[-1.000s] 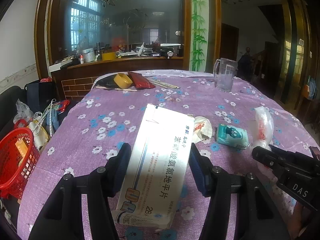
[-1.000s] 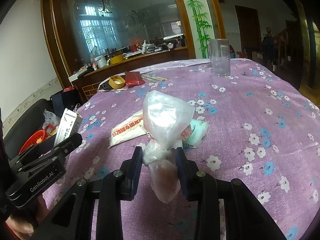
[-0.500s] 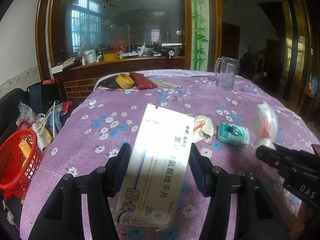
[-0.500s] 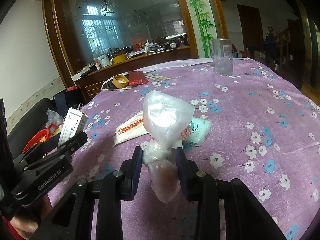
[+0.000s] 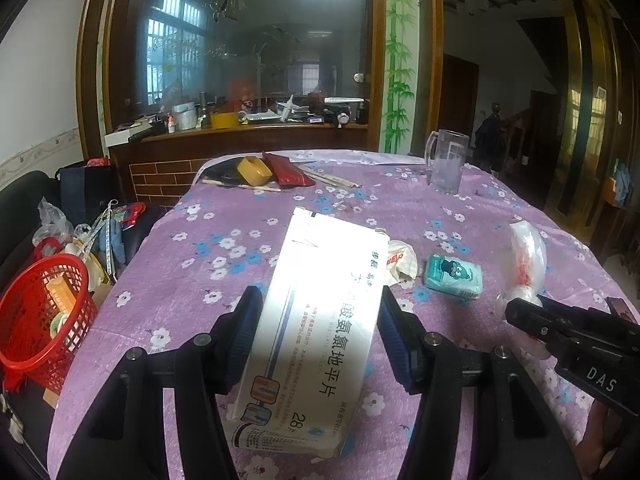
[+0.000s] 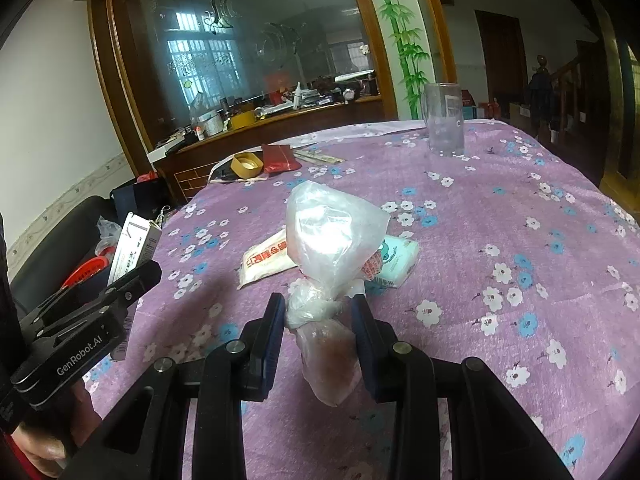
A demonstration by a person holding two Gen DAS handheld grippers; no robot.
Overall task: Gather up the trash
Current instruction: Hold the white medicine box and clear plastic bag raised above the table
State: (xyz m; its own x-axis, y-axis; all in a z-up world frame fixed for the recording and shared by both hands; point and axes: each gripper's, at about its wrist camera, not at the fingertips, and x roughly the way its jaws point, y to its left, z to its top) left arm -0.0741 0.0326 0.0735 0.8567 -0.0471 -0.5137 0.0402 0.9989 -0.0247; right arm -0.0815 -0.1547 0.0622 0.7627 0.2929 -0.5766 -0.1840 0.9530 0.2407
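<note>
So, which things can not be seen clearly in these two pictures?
- Left wrist view: the medicine box hides part of the white wrapper; the right gripper covers the plastic bag's lower end.
- Left wrist view: the red basket is cut by the left edge, its contents unclear.
- Right wrist view: the bag's contents are blurred by film; the teal packet is partly behind it.

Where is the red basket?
In the left camera view, the red basket sits off the table's left edge, beside a heap of bags.

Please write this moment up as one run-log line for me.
left gripper: shut on medicine box | right gripper: shut on plastic bag | red basket: off table's left
</note>
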